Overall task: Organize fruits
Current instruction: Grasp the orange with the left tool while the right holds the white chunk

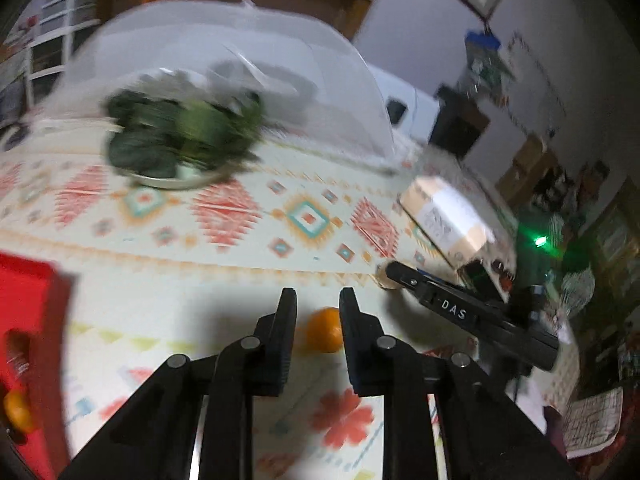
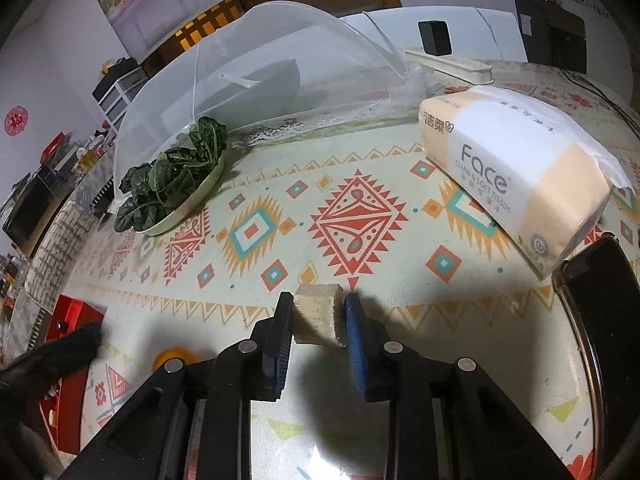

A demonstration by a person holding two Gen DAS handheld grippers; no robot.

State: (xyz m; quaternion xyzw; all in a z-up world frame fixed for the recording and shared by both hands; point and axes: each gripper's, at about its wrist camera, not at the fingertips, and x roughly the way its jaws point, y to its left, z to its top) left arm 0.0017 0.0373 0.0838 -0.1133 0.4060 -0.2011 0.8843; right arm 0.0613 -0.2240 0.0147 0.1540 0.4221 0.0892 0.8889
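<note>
An orange [image 1: 325, 330] lies on the patterned tablecloth just beyond and between the fingertips of my open left gripper [image 1: 318, 304]; it also shows in the right wrist view [image 2: 176, 356]. A red box [image 1: 28, 340] at the left holds another orange [image 1: 18, 410]. My right gripper [image 2: 318, 312] is shut on a pale wooden block [image 2: 318, 314] just above the cloth. The right gripper also shows in the left wrist view [image 1: 400, 274], to the right of the orange.
A plate of dark leafy greens [image 2: 172, 184] sits under a raised mesh food cover [image 2: 256, 64] at the back. A tissue pack [image 2: 516, 172] lies at the right, a phone [image 2: 600, 304] beside it. The red box also shows in the right wrist view [image 2: 70, 320].
</note>
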